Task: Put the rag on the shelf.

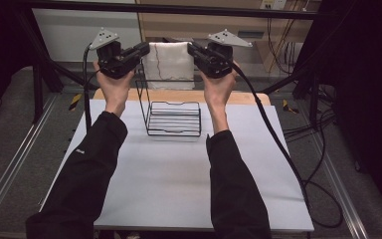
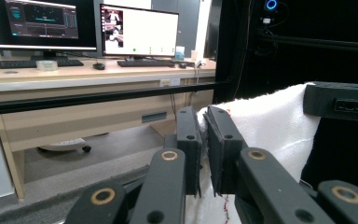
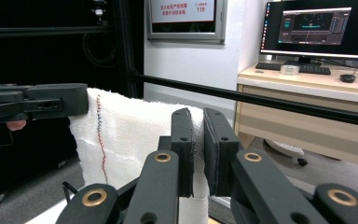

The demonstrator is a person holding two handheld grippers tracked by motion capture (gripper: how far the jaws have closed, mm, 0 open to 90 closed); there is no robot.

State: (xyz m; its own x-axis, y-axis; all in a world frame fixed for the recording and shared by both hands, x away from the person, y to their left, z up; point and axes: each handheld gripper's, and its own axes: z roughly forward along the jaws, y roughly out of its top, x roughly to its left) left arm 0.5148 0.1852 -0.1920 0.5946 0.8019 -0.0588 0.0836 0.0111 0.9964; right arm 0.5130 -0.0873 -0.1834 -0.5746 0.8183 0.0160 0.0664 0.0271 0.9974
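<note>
A white towel (image 1: 169, 64) is held stretched in the air at the far, twelve o'clock end of the table (image 1: 179, 184), directly above the black wire rack (image 1: 171, 117), whose tall frame rises just beneath the cloth's lower edge. A thin line of red and blue stitching is seen running down the cloth in the right gripper view. One top corner is pinched by the left gripper (image 2: 204, 140) at about ten o'clock from the rack, its jaws clenched on the cloth's edge; the other top corner is pinched by the right gripper (image 3: 198, 140) at about two o'clock, its jaws likewise closed on the fabric. The step in hand is judged to be the hanging of the towel over the rack's top bar. It would be done well if the cloth were kept taut and level between the grippers, the two corners carried at equal height, and the fold line centred over the bar before either grip is loosened; otherwise the towel could slip off one side.
</note>
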